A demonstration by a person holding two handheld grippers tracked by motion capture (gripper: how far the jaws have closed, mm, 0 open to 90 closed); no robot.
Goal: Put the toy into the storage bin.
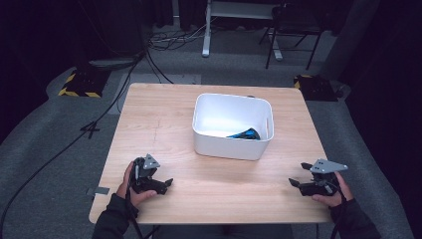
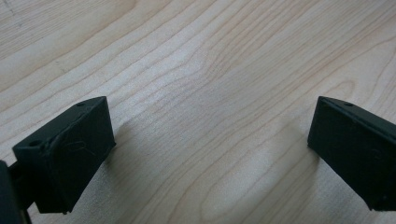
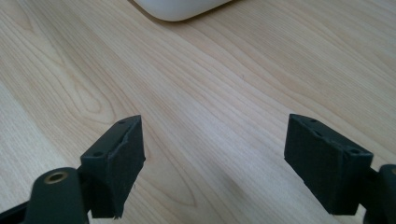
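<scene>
Both grippers rest open and empty on the light wooden bench point(image 1: 209, 184).

The left gripper point(image 1: 158, 183) sits near the front left edge and the right gripper point(image 1: 301, 175) near the front right, each with black fingers point(image 2: 65, 158) spread wide over bare wood. Between and beyond them stands a white rectangular plastic bin point(image 1: 219, 147) holding a blue-and-black object point(image 1: 245, 134).

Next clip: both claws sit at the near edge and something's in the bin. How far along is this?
Looks finished or nearly so: a blue and black item lies inside the white bin. Nothing is in hand; the left claw and right claw rest open over bare table. I see nothing left outside to pick up.
</scene>
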